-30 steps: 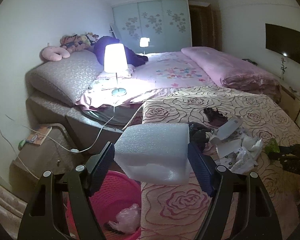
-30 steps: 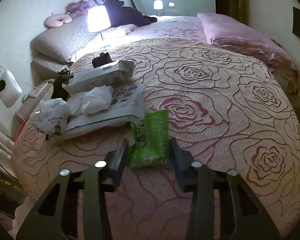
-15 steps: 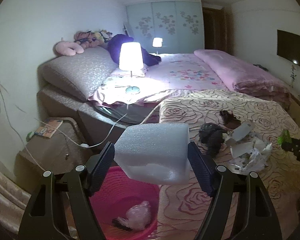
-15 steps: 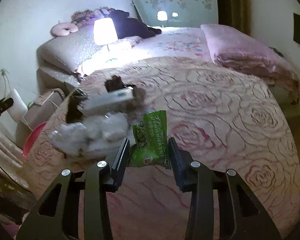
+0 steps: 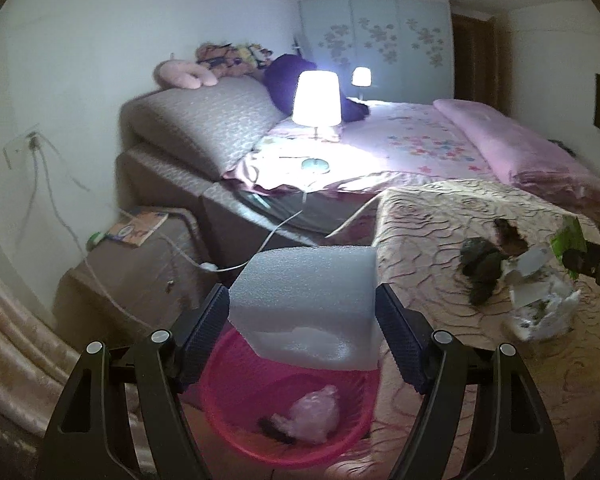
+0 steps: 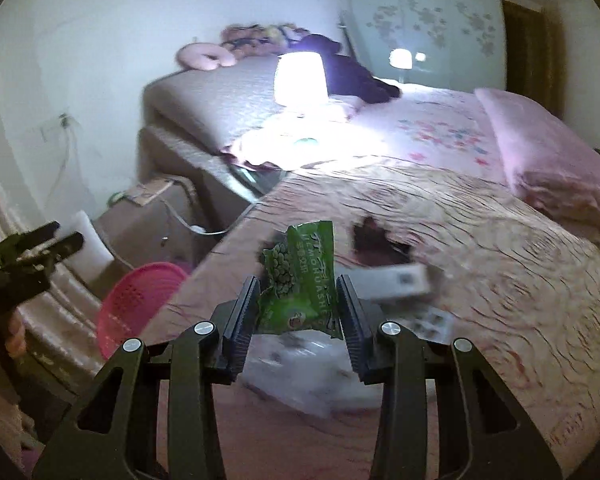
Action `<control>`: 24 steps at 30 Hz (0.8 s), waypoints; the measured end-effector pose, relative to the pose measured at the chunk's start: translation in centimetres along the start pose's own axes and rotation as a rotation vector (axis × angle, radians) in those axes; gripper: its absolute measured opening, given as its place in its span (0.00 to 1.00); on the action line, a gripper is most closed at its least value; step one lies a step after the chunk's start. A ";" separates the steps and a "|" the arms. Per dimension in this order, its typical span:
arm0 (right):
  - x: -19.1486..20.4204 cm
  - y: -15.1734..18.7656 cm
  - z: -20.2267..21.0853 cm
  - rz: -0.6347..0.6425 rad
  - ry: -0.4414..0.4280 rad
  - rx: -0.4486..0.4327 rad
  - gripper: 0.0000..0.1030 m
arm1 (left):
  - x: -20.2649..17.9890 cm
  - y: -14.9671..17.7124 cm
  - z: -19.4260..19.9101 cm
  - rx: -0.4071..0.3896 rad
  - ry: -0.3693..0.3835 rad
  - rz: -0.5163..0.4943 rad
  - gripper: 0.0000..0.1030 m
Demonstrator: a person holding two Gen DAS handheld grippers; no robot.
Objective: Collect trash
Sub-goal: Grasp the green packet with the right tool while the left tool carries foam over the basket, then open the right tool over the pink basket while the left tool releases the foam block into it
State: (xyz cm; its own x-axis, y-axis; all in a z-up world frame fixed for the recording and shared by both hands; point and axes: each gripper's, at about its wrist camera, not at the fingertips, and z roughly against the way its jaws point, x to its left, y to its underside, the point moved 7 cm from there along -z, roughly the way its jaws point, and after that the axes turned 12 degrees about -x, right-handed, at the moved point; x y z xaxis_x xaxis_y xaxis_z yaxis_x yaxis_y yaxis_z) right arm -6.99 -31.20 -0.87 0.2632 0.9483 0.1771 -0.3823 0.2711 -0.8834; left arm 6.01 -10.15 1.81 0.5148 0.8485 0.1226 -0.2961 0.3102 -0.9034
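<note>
Left gripper fingers hold one white foam block; one pink basket below fingers. Right gripper fingers hold one green snack bag; trash pile on bed beyond fingers.

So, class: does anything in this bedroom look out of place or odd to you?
Yes. A lit lamp stands on the bed itself rather than on a nightstand, its cord trailing off the mattress. A pile of litter lies on the rose bedspread, while the pink basket sits on the floor beside the bed.

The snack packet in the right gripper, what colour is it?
Green snack packet with pictured peas, clearest in the right wrist view.
</note>
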 end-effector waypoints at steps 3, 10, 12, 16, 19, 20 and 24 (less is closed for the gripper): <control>1.8 -0.4 -1.2 0.006 -0.038 0.010 0.38 | 1.1 0.6 -0.1 0.016 -0.035 0.016 0.70; 7.0 -0.6 -3.6 0.027 -0.132 0.039 0.38 | 3.6 3.1 -1.0 0.077 -0.106 0.044 0.70; 8.6 -0.3 -4.7 0.037 -0.162 0.063 0.38 | 3.9 3.9 -1.3 0.095 -0.109 0.054 0.70; 11.0 0.7 -6.5 0.048 -0.199 0.112 0.38 | 4.6 5.2 -2.2 0.126 -0.114 0.073 0.70; 12.4 1.5 -8.1 0.058 -0.212 0.142 0.38 | 4.9 6.1 -2.8 0.141 -0.117 0.082 0.70; 12.7 1.8 -8.5 0.058 -0.215 0.152 0.38 | 5.0 6.4 -3.1 0.148 -0.121 0.082 0.70; 13.6 2.9 -10.2 0.063 -0.224 0.192 0.39 | 5.5 8.0 -4.2 0.187 -0.124 0.098 0.70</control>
State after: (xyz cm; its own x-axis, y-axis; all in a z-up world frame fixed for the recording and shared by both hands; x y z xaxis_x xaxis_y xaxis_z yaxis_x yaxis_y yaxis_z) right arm 4.48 -19.17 -5.43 0.0398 0.9713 0.2344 -0.5576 0.2162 -0.8015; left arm 9.85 -4.82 -6.42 0.3767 0.9212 0.0977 -0.4897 0.2875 -0.8231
